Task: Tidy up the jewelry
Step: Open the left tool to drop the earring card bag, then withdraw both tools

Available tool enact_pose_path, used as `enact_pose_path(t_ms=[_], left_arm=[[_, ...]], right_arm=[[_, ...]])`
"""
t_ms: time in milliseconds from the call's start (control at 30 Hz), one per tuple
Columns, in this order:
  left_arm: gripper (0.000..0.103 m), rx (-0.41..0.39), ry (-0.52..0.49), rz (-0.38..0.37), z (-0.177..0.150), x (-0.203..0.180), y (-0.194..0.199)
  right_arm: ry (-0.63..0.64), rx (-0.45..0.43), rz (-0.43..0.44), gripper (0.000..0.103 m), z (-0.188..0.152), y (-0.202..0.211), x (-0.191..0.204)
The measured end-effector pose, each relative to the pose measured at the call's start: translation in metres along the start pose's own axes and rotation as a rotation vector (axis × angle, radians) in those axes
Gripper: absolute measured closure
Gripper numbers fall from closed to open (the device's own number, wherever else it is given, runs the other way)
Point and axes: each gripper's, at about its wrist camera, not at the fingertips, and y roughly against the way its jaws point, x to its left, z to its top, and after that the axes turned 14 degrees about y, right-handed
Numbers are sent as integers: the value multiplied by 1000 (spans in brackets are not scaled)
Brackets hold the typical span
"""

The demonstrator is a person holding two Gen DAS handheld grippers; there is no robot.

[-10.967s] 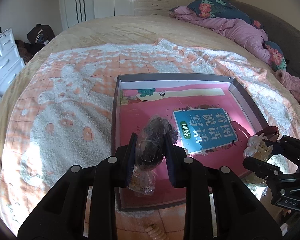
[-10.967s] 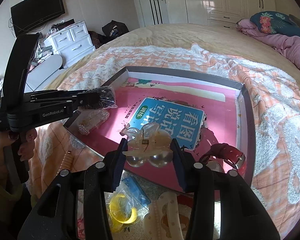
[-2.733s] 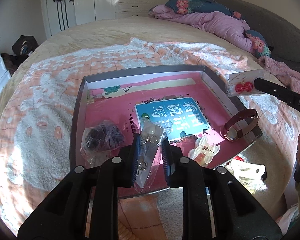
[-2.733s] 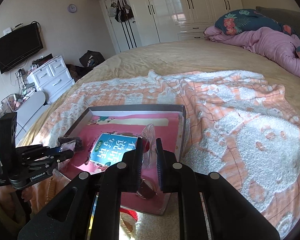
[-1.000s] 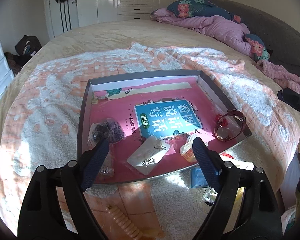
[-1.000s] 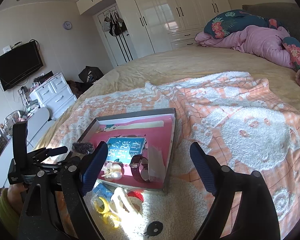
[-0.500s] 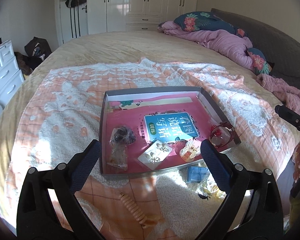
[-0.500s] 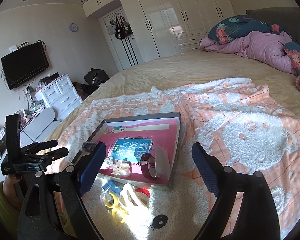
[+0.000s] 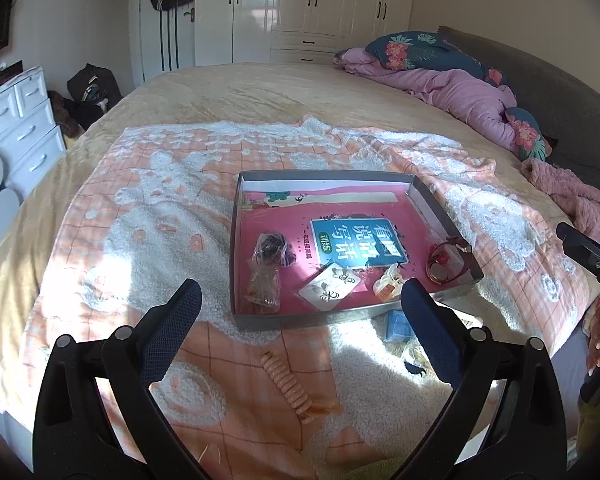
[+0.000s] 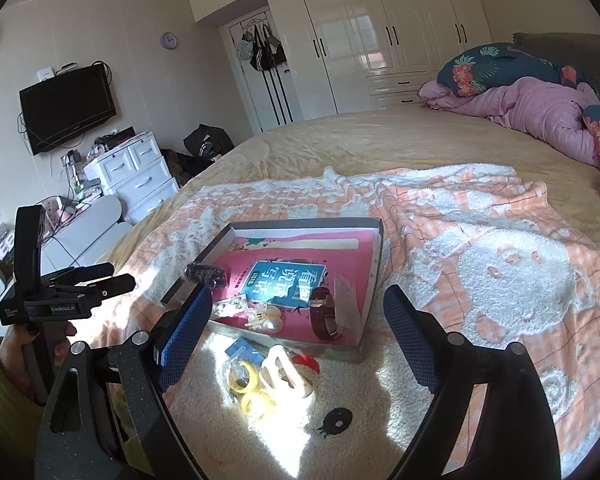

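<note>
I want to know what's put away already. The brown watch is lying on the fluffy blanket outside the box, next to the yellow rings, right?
Not quite. The brown watch lies inside the box, on its pink bottom near the right wall, as the right wrist view shows. The yellow rings really are outside on the fluffy blanket, in front of the box.

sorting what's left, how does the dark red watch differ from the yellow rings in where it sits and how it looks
The dark red watch lies inside the grey box, near its near right corner; the yellow rings lie outside it on the blanket, in front of the box. The watch is one dark strap curled in a loop; the yellow rings are bright, translucent, and there look to be two, in a clear wrapper. Neither is held: both grippers are open and empty.
</note>
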Motion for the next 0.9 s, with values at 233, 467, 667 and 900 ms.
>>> enact_pose_path(t_ms=[233,467,667,900], left_arm=[[10,13,9,5,-13,2,7],[10,36,-8,2,-28,-4,9],[10,55,-30,0,-40,-13,9],[10,89,-52,-7,-53,-26,5]], right_arm=[[21,32,17,17,-10,1,8],[49,66,42,17,-20,2,17],[66,83,56,17,-26,4,20],[79,110,67,17,-34,4,19]])
